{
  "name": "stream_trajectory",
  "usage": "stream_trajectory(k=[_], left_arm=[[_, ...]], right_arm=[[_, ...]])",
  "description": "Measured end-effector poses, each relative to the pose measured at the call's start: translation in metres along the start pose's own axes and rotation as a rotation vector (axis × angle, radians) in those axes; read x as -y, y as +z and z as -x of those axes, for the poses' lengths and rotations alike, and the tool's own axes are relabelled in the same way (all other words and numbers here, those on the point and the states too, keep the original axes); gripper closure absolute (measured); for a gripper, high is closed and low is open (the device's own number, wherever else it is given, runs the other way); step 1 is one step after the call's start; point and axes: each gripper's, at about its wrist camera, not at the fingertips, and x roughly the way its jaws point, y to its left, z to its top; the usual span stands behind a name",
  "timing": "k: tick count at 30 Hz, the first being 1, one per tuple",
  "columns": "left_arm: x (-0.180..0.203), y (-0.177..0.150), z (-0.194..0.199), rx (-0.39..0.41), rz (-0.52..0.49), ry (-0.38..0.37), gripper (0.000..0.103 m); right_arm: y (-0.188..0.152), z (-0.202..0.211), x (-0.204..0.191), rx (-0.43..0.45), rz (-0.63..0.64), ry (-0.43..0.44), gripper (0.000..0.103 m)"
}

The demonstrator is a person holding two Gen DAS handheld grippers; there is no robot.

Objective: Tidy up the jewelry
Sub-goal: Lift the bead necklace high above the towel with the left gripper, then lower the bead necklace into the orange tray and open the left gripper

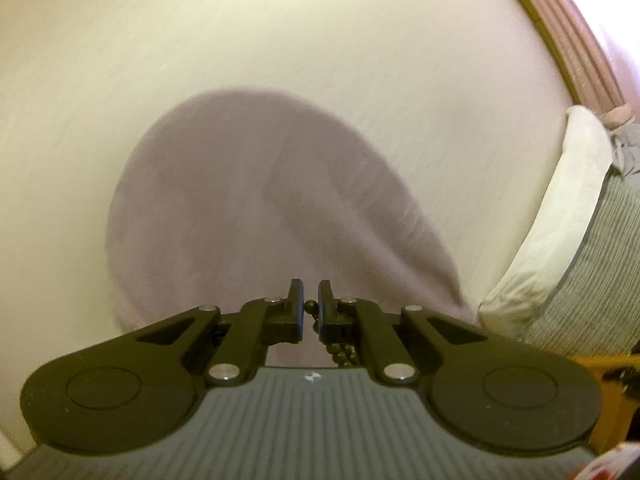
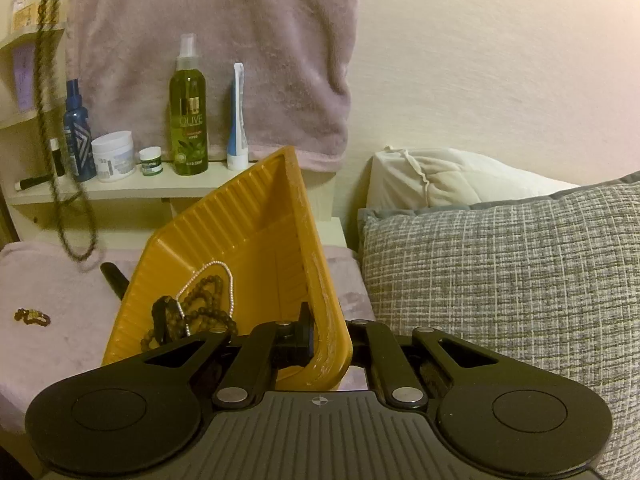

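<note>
My left gripper is shut on a dark beaded necklace and holds it up in front of the wall; its long strand hangs down at the left of the right wrist view. My right gripper is shut on the rim of a yellow tray and tilts it up. Inside the tray lie a brown bead necklace and a thin silver chain. A small amber bracelet lies on the mauve cloth to the left.
A shelf behind the tray holds a green olive spray bottle, a blue bottle, white jars and a tube. A mauve towel hangs above. Grey and white pillows fill the right.
</note>
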Motion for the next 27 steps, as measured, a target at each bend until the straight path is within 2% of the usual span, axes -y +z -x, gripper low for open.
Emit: stream_trajectory(k=[5,11,15,20,27], left_arm=[[0.018,0.022,-0.009,0.044,-0.011,-0.045,0.097],[0.045,0.025,-0.031,0.034,-0.022,-0.146,0.097],[0.067,0.010,-0.046,-0.006,-0.048,-0.273,0.097],[0.091,-0.020,-0.064,-0.051,-0.087,-0.515,0.097],[0.126,-0.053,-0.075,-0.141,-0.242,-0.721,0.097]], right_arm=[[0.000,0.001,0.001,0.001,-0.003,0.004,0.097],[-0.002,0.002,0.001,0.001,-0.007,0.008,0.097],[-0.002,0.002,0.002,-0.001,-0.010,0.010,0.097],[-0.003,0.001,0.003,-0.004,-0.016,0.009,0.097],[-0.003,-0.001,0.004,-0.008,-0.016,0.010,0.097]])
